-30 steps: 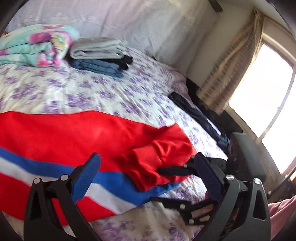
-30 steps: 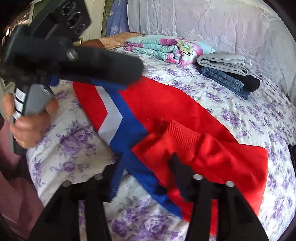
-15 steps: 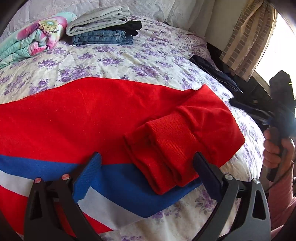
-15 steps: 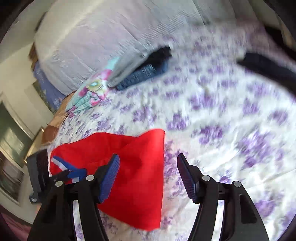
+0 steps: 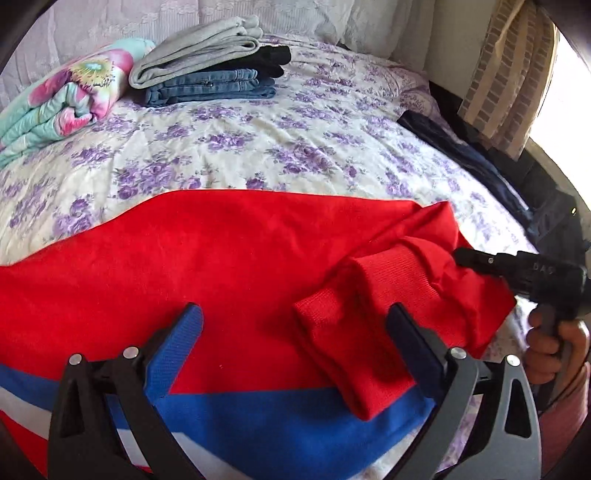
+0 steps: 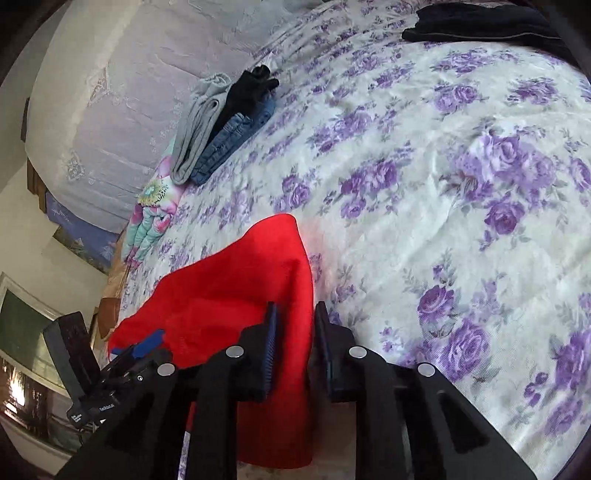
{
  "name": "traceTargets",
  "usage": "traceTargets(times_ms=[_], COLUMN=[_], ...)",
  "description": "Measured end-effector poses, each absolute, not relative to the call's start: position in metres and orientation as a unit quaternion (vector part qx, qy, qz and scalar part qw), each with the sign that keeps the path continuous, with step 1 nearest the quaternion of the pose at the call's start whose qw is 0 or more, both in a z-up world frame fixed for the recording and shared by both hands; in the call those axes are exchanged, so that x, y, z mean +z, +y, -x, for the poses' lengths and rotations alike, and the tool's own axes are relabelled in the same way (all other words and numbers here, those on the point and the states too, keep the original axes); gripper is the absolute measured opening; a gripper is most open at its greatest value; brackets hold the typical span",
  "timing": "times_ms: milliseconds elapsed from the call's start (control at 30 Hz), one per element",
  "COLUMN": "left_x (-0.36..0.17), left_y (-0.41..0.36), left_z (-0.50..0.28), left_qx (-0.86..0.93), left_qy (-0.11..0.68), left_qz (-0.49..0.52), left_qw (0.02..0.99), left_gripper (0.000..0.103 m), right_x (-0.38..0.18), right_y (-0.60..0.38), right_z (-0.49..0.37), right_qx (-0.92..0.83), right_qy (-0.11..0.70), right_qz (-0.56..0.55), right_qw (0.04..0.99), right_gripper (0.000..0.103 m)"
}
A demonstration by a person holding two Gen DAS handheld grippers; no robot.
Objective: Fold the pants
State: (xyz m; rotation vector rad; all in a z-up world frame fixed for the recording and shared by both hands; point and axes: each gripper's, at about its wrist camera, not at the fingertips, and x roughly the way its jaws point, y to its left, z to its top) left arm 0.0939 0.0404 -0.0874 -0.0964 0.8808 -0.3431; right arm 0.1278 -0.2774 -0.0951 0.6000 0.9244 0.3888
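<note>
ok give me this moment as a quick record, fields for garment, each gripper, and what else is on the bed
garment: red pants with blue and white stripes, spread on the floral bedsheet, ribbed cuff end folded over
left gripper: open, over the pants, ribbed cuff between its fingers, no grip
right gripper: closed on the red fabric edge
also on bed: folded clothes stack, rolled floral blanket, dark garment near the far edge

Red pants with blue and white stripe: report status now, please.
Left gripper open above red pants with blue and white stripe. Right gripper shut on the pants' edge. Nothing blocking; stack of folded clothes far off.
</note>
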Motion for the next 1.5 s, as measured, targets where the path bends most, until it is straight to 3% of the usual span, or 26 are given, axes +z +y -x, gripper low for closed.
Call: traceTargets(times_ms=[33, 67, 233, 400, 500, 567, 633, 833, 1000, 1033, 1100, 1133, 1167, 1333, 1500], left_x=[-0.085, -0.08, -0.066, -0.071, -0.076, -0.076, -0.076, -0.077, -0.076, -0.075, -0.074, -0.074, -0.074, -0.073, -0.068], left_y=[0.046, 0.054, 0.105, 0.118, 0.117, 0.116, 0.119, 0.123, 0.124, 0.124, 0.124, 0.124, 0.124, 0.123, 0.119], left_z=[-0.09, -0.084, -0.066, -0.065, -0.064, -0.061, -0.06, -0.06, -0.058, -0.057, -0.056, -0.055, -0.055, -0.053, -0.048], left_qx=[-0.161, -0.155, -0.124, -0.124, -0.127, -0.131, -0.136, -0.145, -0.149, -0.149, -0.15, -0.149, -0.148, -0.144, -0.14], left_qy=[0.417, 0.405, 0.364, 0.361, 0.366, 0.361, 0.359, 0.358, 0.352, 0.35, 0.348, 0.346, 0.346, 0.341, 0.329], left_qz=[0.051, 0.06, 0.129, 0.152, 0.149, 0.152, 0.16, 0.179, 0.184, 0.184, 0.185, 0.185, 0.185, 0.181, 0.166], left_qw=[0.893, 0.899, 0.914, 0.912, 0.91, 0.911, 0.91, 0.905, 0.905, 0.906, 0.907, 0.908, 0.908, 0.911, 0.919], left_gripper=[0.098, 0.098, 0.098, 0.098, 0.098, 0.098, 0.098, 0.098, 0.098, 0.098, 0.098, 0.098, 0.098, 0.098, 0.098], right_x=[-0.086, -0.073, -0.021, -0.034, -0.046, -0.05, -0.045, -0.015, -0.067, -0.067, -0.058, -0.05, -0.038, -0.014, -0.084], right_y=[-0.278, -0.278, -0.226, -0.128, -0.107, -0.106, -0.112, -0.116, -0.092, -0.093, -0.092, -0.094, -0.101, -0.158, -0.201], right_z=[-0.124, -0.117, -0.074, -0.052, -0.053, -0.061, -0.07, -0.072, -0.081, -0.079, -0.075, -0.071, -0.066, -0.082, -0.146], right_qx=[0.174, 0.164, 0.254, 0.313, 0.309, 0.298, 0.311, 0.331, 0.336, 0.336, 0.345, 0.351, 0.354, 0.301, 0.185], right_qy=[0.433, 0.412, 0.34, 0.331, 0.336, 0.348, 0.364, 0.318, 0.382, 0.377, 0.38, 0.373, 0.351, 0.305, 0.425], right_qz=[-0.275, -0.261, -0.112, 0.147, 0.221, 0.235, 0.205, 0.122, 0.161, 0.16, 0.165, 0.159, 0.145, 0.003, -0.089], right_qw=[0.841, 0.858, 0.898, 0.878, 0.862, 0.857, 0.854, 0.88, 0.846, 0.848, 0.842, 0.844, 0.854, 0.903, 0.881], right_gripper=[0.042, 0.049, 0.049, 0.047, 0.041, 0.021, 0.01, 0.007, 0.008, 0.011, 0.036, 0.055, 0.06, 0.06, 0.064])
